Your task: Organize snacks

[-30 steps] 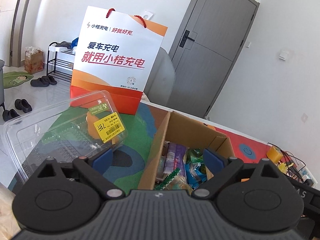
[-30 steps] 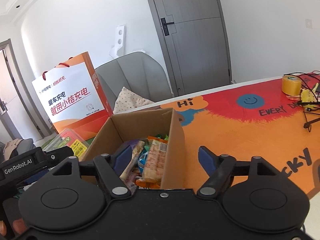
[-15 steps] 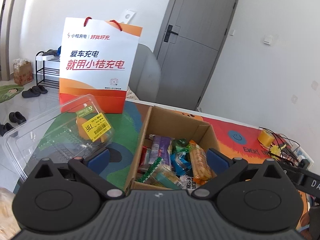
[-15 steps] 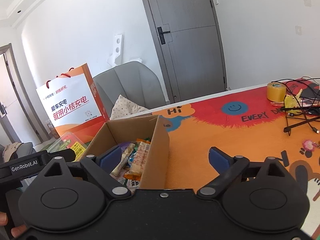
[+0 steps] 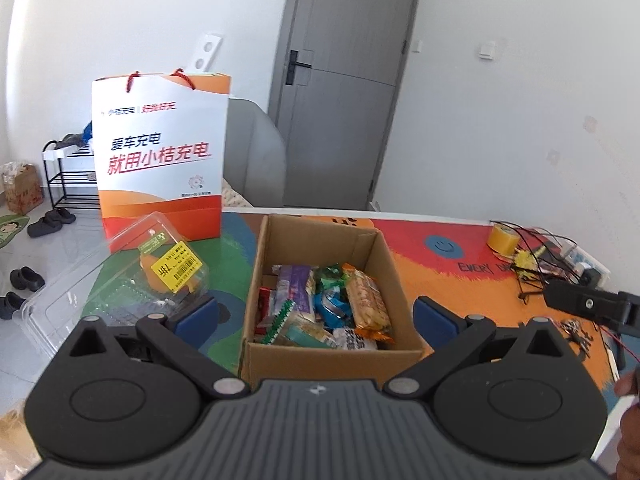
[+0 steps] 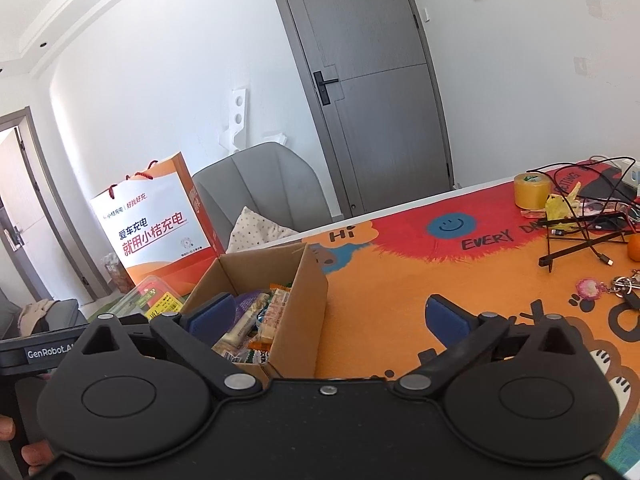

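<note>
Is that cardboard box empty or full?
Fairly full: the open box holds a pile of snack packets covering its floor, below the rim.

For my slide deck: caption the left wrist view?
Open left claw poised over cardboard box of packaged snacks, clear clamshell container beside it.

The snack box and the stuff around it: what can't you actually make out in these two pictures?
- Cardboard box: the lower snack layers are buried under the top packets in both views.
- Paper bag: its inside is hidden by its own front panel.
- Clear plastic container: the left claw body cuts off its near end, and glare hides its contents.
- Yellow label: its print is too small to read.
- Right claw: its body hides the table just below it.
</note>
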`<state>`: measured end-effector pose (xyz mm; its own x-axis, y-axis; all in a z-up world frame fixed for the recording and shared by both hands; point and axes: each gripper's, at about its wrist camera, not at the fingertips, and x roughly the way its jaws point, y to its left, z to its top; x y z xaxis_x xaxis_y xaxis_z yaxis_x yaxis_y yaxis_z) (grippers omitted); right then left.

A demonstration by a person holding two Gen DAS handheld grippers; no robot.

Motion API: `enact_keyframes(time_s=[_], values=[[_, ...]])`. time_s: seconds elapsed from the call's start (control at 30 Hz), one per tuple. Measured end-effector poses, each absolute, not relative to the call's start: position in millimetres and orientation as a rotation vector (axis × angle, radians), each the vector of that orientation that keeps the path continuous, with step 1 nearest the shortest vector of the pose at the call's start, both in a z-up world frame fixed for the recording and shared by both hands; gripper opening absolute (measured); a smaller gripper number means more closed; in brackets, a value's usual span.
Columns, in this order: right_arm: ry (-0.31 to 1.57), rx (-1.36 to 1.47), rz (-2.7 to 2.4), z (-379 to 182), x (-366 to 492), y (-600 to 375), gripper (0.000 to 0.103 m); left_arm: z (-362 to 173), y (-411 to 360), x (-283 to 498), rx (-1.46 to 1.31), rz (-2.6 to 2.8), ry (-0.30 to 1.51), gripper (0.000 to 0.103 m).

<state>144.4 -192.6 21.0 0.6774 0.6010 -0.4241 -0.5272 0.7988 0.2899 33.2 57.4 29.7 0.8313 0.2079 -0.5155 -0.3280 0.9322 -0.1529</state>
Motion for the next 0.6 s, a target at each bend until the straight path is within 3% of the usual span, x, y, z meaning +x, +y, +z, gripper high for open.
enact_keyframes(time_s=[0.6], values=[[0.481,0.124,0.637,42,120,-241,0.103,52,54,-12,-0.183,0.256,0.531,0.102]])
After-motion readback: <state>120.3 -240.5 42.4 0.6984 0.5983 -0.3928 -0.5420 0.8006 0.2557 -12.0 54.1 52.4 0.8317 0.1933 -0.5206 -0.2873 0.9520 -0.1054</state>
